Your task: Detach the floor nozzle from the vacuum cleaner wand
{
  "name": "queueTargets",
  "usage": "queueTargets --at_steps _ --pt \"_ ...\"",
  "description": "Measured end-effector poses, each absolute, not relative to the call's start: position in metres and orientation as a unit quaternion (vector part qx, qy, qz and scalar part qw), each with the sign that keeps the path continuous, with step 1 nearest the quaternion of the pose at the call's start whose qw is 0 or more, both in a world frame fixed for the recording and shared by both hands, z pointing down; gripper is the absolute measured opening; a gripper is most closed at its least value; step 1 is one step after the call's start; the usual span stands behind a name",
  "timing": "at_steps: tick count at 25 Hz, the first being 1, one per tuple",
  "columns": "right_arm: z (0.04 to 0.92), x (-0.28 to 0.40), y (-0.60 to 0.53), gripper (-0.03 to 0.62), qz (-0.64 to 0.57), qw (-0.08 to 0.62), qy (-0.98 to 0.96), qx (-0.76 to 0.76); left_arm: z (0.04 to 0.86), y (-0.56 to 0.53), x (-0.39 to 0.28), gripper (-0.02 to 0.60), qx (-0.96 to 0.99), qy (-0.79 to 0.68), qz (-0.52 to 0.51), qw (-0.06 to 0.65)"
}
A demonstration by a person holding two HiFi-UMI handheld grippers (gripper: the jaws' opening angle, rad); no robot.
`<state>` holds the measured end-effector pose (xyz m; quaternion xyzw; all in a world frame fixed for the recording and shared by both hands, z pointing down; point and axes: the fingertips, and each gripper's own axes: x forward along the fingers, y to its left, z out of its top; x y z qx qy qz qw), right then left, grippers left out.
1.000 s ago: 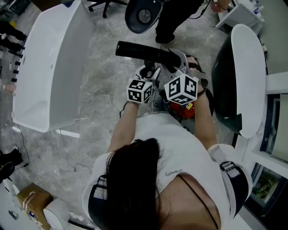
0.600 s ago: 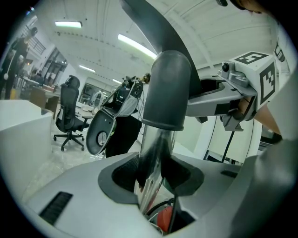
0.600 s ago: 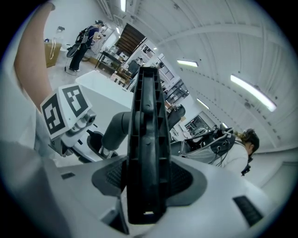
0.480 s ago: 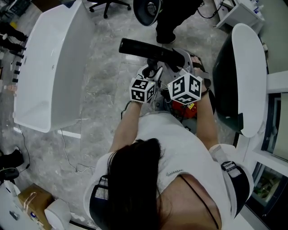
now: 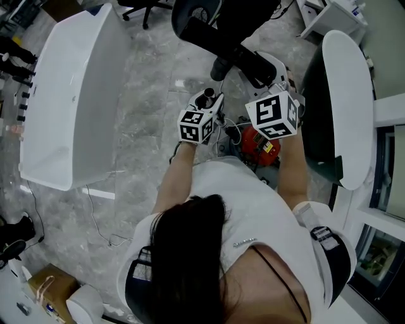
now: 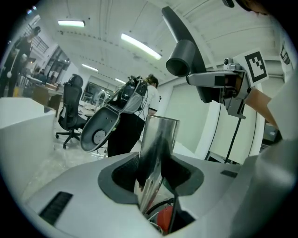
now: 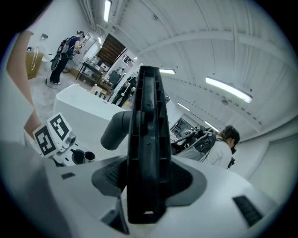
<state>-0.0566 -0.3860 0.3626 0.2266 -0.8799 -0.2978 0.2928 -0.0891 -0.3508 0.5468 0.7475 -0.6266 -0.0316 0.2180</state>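
My left gripper [image 5: 212, 104] is shut on the chrome wand [image 6: 156, 153], whose open top end [image 5: 207, 99] stands bare just above the jaws. The black floor nozzle [image 5: 224, 41] hangs apart from the wand, up and to the right, with my right gripper [image 5: 269, 76] shut on it. In the right gripper view the nozzle [image 7: 146, 139] stands on edge between the jaws, its grey neck [image 7: 116, 130] pointing toward the left gripper [image 7: 65, 148]. In the left gripper view the nozzle [image 6: 184, 51] and the right gripper [image 6: 219, 81] show high at the right. The red vacuum body [image 5: 258, 143] lies below the hands.
A long white table [image 5: 69, 95] runs along the left and a white oval tabletop [image 5: 348, 107] along the right. A person in dark trousers [image 5: 253, 12] stands just beyond the nozzle. A thin cable [image 5: 95, 215] trails on the marble floor; a cardboard box [image 5: 44, 278] sits lower left.
The right gripper has risen with the nozzle, which has come off the wand and rolled; the wand's open end now shows. The left gripper stayed in place.
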Motion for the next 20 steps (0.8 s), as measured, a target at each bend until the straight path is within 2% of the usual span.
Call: queueTargets --at_steps 14,20 --pt "0.355 -0.029 -0.388 0.232 -0.123 0.184 -0.928 0.298 0.548 -0.347 -0.089 0.152 0.749 -0.622 -0.028 0.225" --pt "0.371 -0.018 -0.383 0.232 -0.076 0.173 -0.927 0.323 0.550 -0.344 -0.087 0.155 0.753 -0.616 -0.024 0.231"
